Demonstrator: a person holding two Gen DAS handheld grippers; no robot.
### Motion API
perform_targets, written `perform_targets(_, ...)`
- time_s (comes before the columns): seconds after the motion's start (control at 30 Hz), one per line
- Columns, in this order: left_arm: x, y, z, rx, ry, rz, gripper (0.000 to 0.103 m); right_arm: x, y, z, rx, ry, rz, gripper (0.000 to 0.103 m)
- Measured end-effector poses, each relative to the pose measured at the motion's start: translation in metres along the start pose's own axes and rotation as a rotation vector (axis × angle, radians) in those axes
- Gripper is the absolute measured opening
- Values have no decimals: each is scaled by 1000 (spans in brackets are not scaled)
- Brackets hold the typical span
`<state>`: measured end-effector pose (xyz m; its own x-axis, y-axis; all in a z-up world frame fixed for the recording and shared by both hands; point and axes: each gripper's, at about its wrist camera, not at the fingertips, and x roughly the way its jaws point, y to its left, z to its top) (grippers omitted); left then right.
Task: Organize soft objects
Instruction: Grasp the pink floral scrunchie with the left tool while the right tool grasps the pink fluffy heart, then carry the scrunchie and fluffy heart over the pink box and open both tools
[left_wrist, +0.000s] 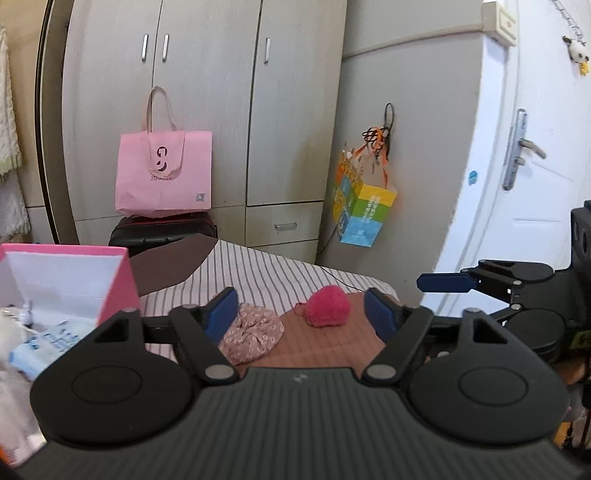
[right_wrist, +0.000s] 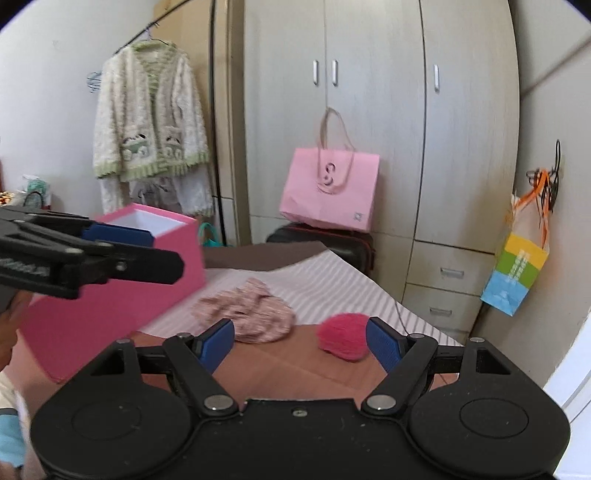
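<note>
A fuzzy magenta pompom-like item (left_wrist: 328, 306) and a crumpled pink floral cloth (left_wrist: 253, 330) lie on a brown mat on the striped bed. Both also show in the right wrist view, the magenta item (right_wrist: 343, 335) and the cloth (right_wrist: 255, 314). An open pink box (left_wrist: 62, 280) with white inside stands at the left (right_wrist: 122, 291) and holds soft items. My left gripper (left_wrist: 301, 314) is open and empty, just short of the two items. My right gripper (right_wrist: 301, 343) is open and empty, the magenta item by its right finger.
The striped bedsheet (left_wrist: 258, 273) ends at a far edge before the wardrobe. A pink tote bag (left_wrist: 164, 173) sits on a dark suitcase. A colourful paper bag (left_wrist: 364, 210) hangs on the wall. A white door (left_wrist: 535, 147) is at the right. A cardigan (right_wrist: 147, 129) hangs at the left.
</note>
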<state>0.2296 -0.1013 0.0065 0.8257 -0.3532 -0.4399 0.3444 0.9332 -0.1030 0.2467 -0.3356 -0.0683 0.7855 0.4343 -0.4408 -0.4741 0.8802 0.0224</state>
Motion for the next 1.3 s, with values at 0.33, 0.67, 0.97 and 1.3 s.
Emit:
perform_targets(0.33,95,8,-15,9,84,230,80,85,-26,-16,-126,67,1,82)
perform_targets(0.67,139,24,-38,-3,177,292,92,129,-34,-26,-164,136,-12,82)
perform_targets(0.97,154,41,-49,-60,219,308,95,133,-44,-28,-114,130,56,63)
perform_targets(1.3,145,36,-46,-59,193,294,23,126,-32,-31,-75,126,-3,57)
